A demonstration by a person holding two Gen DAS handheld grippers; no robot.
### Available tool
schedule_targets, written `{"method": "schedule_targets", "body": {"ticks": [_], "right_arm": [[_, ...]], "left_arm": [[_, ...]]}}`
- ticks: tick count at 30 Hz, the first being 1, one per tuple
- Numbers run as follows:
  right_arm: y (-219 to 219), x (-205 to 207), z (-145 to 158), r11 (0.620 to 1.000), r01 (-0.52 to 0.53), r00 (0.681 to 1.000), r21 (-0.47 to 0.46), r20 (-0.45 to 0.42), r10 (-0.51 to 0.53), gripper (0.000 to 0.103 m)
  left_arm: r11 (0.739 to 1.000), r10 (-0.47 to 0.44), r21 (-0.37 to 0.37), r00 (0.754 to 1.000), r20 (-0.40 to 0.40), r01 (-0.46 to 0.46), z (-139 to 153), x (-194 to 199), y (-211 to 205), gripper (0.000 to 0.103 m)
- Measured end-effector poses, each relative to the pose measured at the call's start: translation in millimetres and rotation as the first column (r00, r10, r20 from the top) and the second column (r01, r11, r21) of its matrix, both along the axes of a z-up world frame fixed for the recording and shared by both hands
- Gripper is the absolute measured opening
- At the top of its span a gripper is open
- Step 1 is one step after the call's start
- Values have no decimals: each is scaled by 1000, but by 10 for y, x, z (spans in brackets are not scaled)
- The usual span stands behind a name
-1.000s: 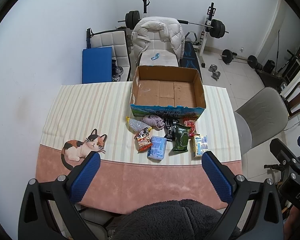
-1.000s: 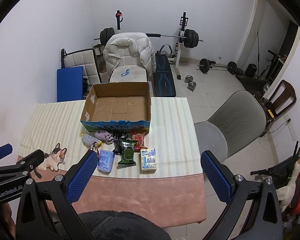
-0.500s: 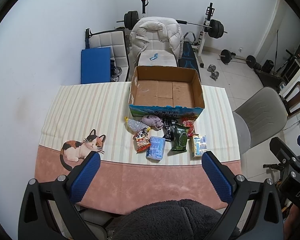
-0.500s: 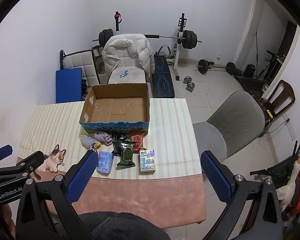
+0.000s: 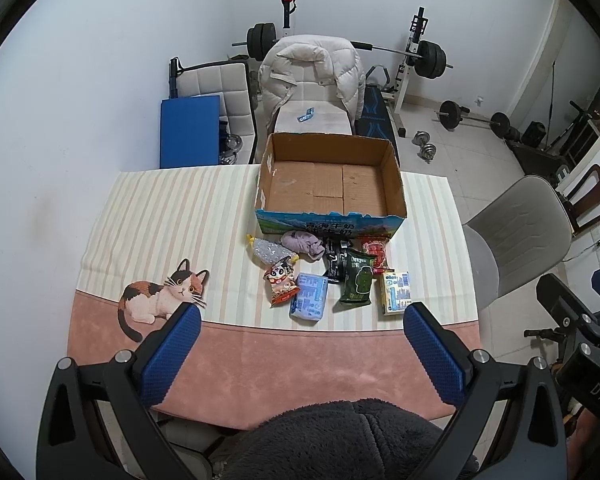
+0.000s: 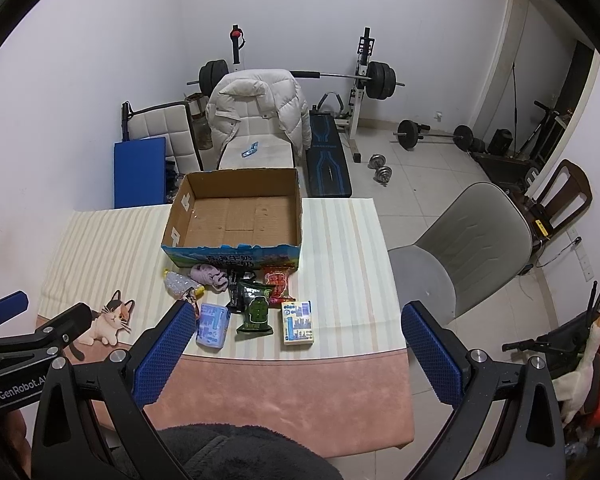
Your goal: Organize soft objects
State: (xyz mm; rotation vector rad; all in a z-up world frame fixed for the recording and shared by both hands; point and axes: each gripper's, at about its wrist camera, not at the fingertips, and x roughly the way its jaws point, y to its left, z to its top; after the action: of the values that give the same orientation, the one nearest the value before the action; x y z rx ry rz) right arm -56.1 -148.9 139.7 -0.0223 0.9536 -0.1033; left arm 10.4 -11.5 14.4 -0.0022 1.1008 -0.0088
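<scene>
An open cardboard box [image 5: 328,184] [image 6: 236,216] stands empty at the table's far side. In front of it lie several soft packets: a purple cloth [image 5: 303,242] [image 6: 210,274], a clear bead bag [image 5: 269,250], a cartoon snack bag [image 5: 280,282], a blue tissue pack [image 5: 310,297] [image 6: 212,325], a green snack bag [image 5: 358,282] [image 6: 257,312], a red packet [image 5: 375,254] [image 6: 278,282] and a yellow-white box [image 5: 395,292] [image 6: 297,322]. My left gripper [image 5: 298,354] and right gripper [image 6: 296,354] are both open and empty, high above the table's near edge.
The table carries a striped and pink cloth [image 5: 160,220] with a printed cat [image 5: 160,300]. A grey chair [image 6: 468,248] stands at the right. A chair with a white jacket [image 5: 312,76], a blue mat and weights stand behind the table.
Both grippers have drifted slightly; the view of the table has shifted a little. Nothing on the table has moved.
</scene>
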Motion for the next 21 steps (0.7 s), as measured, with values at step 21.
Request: {"method": "schedule_targets", "body": {"ticks": [21], "right_arm": [[-594,1360,-2767,992,36,910,122,-415,18,103]], "left_arm": [[998,-50,7,938,-344,56,-2207,1218,114,98]]}}
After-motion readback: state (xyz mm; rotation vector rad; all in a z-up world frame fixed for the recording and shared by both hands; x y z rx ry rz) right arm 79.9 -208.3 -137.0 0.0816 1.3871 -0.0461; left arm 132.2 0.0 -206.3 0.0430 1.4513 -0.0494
